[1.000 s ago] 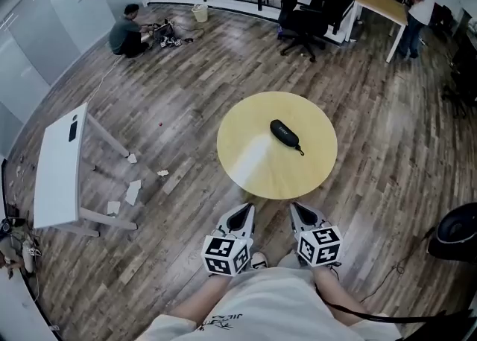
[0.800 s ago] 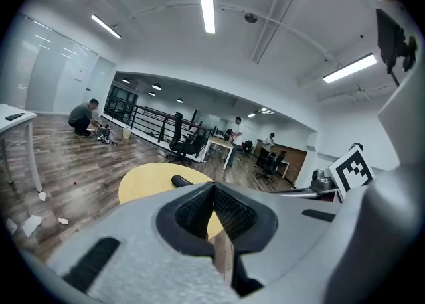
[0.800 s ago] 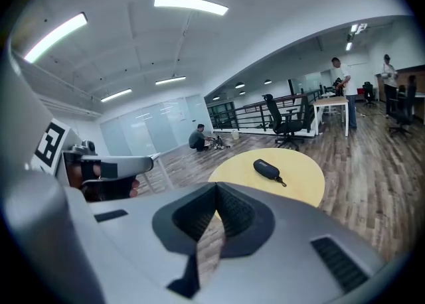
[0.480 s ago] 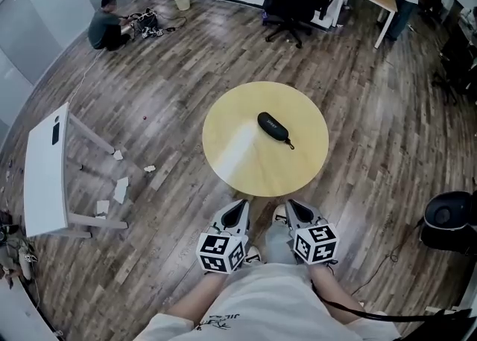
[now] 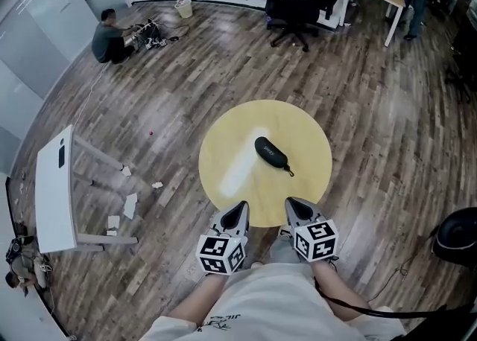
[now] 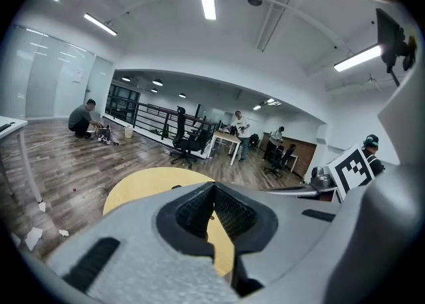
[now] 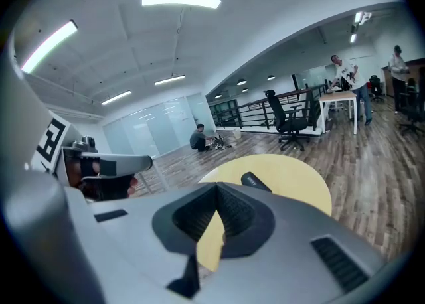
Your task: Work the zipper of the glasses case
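Nothing is being done to the zipper yet, so this gets read as the approach step. The glasses case (image 5: 271,153) is seen lying flat near the middle of the round yellow tabletop (image 5: 223,146). It's set at a slant, with a thin pull cord (image 5: 290,173) sticking out of the end nearer the person. It isn't touched by either tool.

The left hand-held gripper (image 5: 241,207) and the right hand-held gripper (image 5: 290,202) are held side by side at the near edge of the tabletop, well apart from the case. In each gripper view the jaws are seen pressed together at the tips with nothing caught between them. Only the yellow top is seen through the gap lower down.

Next move, as a guess: both sets of jaws need to be opened and brought forward over the tabletop. One would be used to pin the case body, the other closed on that pull cord. It's a small target, so it could easily be missed, or the case could get shoved along the smooth top.

As for contents, the case looks zipped shut, so whether glasses are inside can't be told.
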Motion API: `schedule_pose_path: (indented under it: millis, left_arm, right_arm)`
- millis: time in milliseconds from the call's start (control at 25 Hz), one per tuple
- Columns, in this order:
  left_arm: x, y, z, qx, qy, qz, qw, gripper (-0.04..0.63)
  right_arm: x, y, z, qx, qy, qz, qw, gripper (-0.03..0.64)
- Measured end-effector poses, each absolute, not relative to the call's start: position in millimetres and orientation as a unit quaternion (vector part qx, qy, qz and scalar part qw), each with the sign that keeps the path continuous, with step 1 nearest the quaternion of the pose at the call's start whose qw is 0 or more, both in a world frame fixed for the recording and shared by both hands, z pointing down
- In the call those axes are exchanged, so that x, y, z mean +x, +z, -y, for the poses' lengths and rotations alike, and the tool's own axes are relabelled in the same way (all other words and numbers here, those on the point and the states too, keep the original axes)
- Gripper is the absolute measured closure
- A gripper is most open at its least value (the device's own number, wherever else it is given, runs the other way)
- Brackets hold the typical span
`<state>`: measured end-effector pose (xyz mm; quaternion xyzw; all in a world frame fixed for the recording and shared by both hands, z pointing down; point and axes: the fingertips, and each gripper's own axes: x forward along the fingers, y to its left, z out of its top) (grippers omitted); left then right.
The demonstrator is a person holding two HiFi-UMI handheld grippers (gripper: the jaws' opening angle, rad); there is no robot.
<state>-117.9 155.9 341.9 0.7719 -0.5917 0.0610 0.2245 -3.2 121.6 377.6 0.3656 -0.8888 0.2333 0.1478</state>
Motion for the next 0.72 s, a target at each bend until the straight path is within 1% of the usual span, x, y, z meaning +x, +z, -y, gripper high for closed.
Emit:
schedule_pose_path:
  millis: [200,320,520,720]
  left_arm:
    - [-108,337,-97,0.762,0.062,0.608,0.216,0.591]
    - [-107,337,-74,0.754,0.058,0.617,0.215,0.590]
    - [-110,343,-52,0.762,0.068,0.606,0.220,0.591]
    - [-112,352,-28,0.778,0.088,0.582,0.221,0.590]
  right_arm:
    - [10,372,-53,0.354,0.230,0.897,0.134,0.614]
    - [10,371,-24,0.346,0.219,0.902,0.139,0.614]
    - [2,373,-2,0.353,0.208,0.900,0.151,0.614]
    - [4,388,7,0.375,0.228,0.884,0.160,0.615]
